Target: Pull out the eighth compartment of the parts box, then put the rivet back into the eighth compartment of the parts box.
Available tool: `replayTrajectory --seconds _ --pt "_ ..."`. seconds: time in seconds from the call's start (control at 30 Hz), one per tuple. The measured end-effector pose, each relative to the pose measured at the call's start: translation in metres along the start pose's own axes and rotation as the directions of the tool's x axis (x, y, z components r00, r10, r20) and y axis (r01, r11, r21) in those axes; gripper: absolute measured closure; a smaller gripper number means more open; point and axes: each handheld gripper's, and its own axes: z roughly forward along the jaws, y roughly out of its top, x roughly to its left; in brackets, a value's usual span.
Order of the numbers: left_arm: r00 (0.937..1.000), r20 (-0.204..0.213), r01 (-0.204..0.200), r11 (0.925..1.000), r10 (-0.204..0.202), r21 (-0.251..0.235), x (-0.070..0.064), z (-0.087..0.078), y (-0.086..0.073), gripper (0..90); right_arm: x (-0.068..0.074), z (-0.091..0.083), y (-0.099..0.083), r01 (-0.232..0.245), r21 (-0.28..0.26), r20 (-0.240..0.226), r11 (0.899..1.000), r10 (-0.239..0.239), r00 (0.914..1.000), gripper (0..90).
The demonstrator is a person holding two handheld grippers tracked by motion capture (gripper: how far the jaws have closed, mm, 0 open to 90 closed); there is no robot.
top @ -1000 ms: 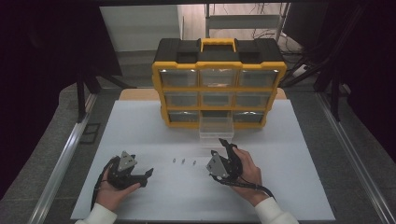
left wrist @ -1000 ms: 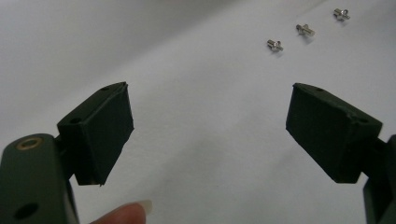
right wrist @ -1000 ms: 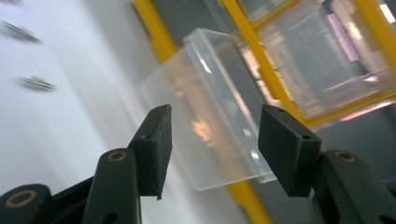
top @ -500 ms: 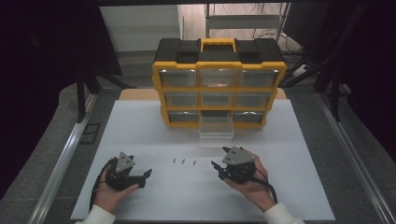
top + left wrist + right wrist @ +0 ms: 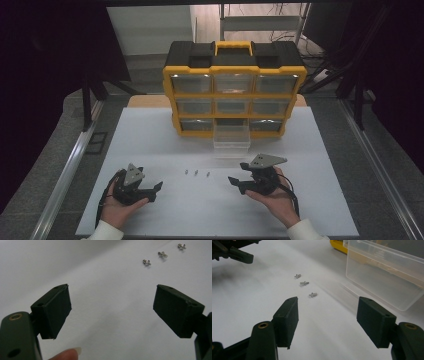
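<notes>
Screws (image 5: 196,173), three small ones in a short row, lay on the white counter (image 5: 150,145) midway between my two hands, just short of the clear drawer (image 5: 231,141) pulled out of the yellow organizer (image 5: 234,95). My left hand-held gripper (image 5: 149,191) and my right hand-held gripper (image 5: 239,175) both rested near the counter's front edge, jaws spread wide and holding nothing.

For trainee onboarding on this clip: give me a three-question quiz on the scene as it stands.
1. How many small metal screws lie on the white table?
2. True or false: the right gripper is shut on a screw.
3. Which drawer of the yellow organizer is pulled out: A top left, B bottom middle, C middle right?

Key: 1. Three. 2. False; its jaws stand open, as do the left gripper's. 3. B.
</notes>
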Motion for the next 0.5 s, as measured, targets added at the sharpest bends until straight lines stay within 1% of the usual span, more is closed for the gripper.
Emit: replayTrajectory --seconds 0.2,0.37,0.43,0.5 --pt "1.0000 -0.004 -0.003 1.0000 0.003 0.003 -0.0022 -0.0009 -0.0005 15.3 -0.0019 -0.0001 0.0009 0.001 0.010 0.019 1.000 -0.001 0.9998 32.8" --pt "1.0000 0.003 -0.006 1.0000 0.006 0.000 -0.0032 -0.0004 0.0005 15.3 -0.0036 0.0015 0.0011 -0.006 0.026 0.032 1.000 0.005 0.9995 32.9" --pt "1.0000 0.004 0.001 1.0000 -0.001 0.000 -0.0019 -0.0013 -0.0006 15.2 -0.0038 0.0023 0.0027 -0.010 0.032 0.032 0.999 0.009 0.9994 33.0" --pt "0.9999 0.005 0.013 0.9999 -0.013 -0.004 0.0001 -0.0026 -0.0015 15.3 -0.0037 0.0031 0.0053 0.003 0.044 0.041 0.999 -0.005 0.9991 33.1"
